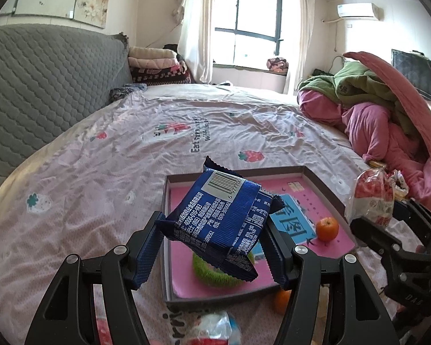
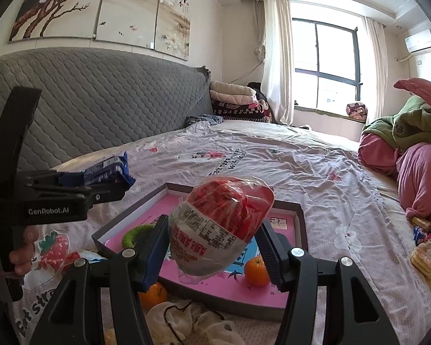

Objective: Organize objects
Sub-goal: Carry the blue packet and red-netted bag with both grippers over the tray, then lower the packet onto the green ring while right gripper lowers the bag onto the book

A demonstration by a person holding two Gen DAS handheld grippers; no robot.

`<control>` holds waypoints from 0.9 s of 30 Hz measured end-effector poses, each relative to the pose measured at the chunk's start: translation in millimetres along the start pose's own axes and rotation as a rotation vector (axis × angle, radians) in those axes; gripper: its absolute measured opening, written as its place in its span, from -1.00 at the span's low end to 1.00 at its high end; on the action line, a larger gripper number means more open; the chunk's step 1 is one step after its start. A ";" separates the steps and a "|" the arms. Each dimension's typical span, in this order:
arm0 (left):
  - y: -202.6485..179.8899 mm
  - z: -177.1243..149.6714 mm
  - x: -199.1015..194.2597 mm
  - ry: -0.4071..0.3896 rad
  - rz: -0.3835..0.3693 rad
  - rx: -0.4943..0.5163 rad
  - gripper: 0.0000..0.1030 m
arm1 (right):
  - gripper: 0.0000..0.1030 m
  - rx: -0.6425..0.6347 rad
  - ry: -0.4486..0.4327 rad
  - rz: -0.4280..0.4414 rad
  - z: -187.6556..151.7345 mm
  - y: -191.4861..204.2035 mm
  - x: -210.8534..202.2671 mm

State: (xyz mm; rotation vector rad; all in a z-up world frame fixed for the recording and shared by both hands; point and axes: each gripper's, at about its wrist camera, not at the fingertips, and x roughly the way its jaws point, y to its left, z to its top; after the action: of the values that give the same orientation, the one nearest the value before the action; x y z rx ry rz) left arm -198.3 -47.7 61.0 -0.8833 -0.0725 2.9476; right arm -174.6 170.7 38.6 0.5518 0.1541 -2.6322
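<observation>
My left gripper is shut on a blue snack packet with a barcode, held above the near left part of a shallow box with a pink lining. In the right wrist view that gripper shows at the left, the blue packet in it. My right gripper is shut on a clear bag of red snack, held over the box. Inside the box lie an orange and a green ring, partly hidden by the packet.
The box lies on a bed sheet printed with strawberries. A second orange and a beige net bag lie in front of the box. Pink and green bedding is heaped at the right, with more snack packets beside it. A grey quilted headboard stands left.
</observation>
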 end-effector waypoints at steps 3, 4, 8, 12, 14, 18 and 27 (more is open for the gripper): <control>0.0 3.5 4.9 -0.001 -0.001 0.001 0.29 | 0.15 -0.002 0.012 0.002 1.6 -2.2 6.8; 0.3 4.3 6.3 0.000 -0.002 0.000 0.29 | 0.15 -0.004 0.015 0.003 2.0 -3.0 8.7; 2.4 7.1 13.0 0.008 -0.002 -0.009 0.29 | 0.15 -0.009 0.028 0.004 4.3 -6.8 16.0; 4.3 6.9 19.2 0.021 -0.002 -0.013 0.29 | 0.15 -0.016 0.034 0.000 7.6 -7.8 22.4; 4.8 5.9 22.4 0.027 0.003 -0.013 0.29 | 0.15 -0.019 0.042 0.003 8.6 -7.3 26.2; 7.2 3.7 29.8 0.049 0.009 -0.017 0.29 | 0.15 -0.027 0.067 0.013 8.0 -5.6 35.0; 8.8 -6.2 48.7 0.100 0.008 -0.011 0.29 | 0.16 -0.040 0.151 0.022 -5.0 -4.3 53.2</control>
State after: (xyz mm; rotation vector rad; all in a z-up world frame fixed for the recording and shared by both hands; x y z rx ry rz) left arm -235.9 -52.6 28.5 -1.0333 -0.0803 2.9072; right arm -218.4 154.1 12.5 0.7347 0.2453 -2.5592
